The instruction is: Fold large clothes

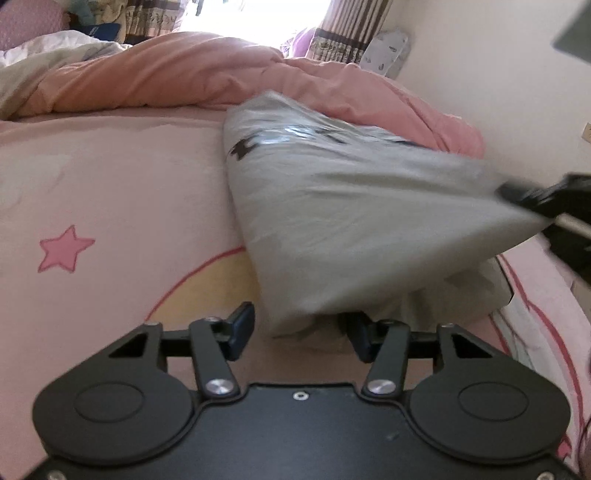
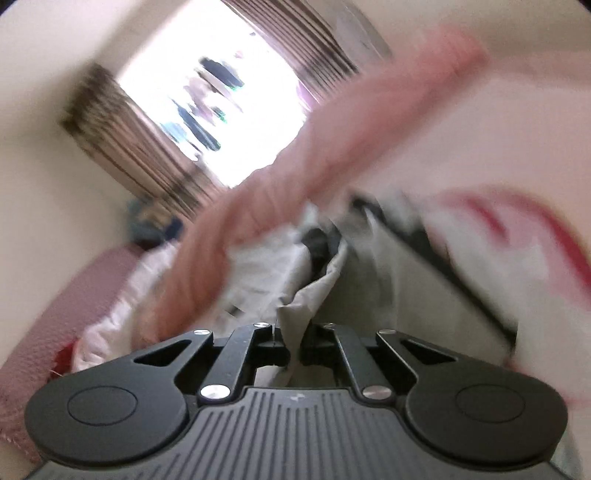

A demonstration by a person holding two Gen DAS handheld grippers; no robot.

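Note:
A large grey garment (image 1: pixel 351 206) with a dark print lies partly lifted on the pink bed sheet (image 1: pixel 110 177). My left gripper (image 1: pixel 301 334) is open, its fingers either side of the garment's near lower edge, not closed on it. My right gripper (image 2: pixel 293 349) is shut on a fold of the grey garment (image 2: pixel 306 302). In the left wrist view the right gripper (image 1: pixel 535 199) shows at the right, pulling a corner of the cloth up and taut. The right wrist view is blurred by motion.
A salmon-pink duvet (image 1: pixel 177 74) is bunched across the far side of the bed. A bright window with striped curtains (image 1: pixel 347 33) is behind it. A white wall (image 1: pixel 498 74) runs along the right. The sheet has a pink star (image 1: pixel 64 251).

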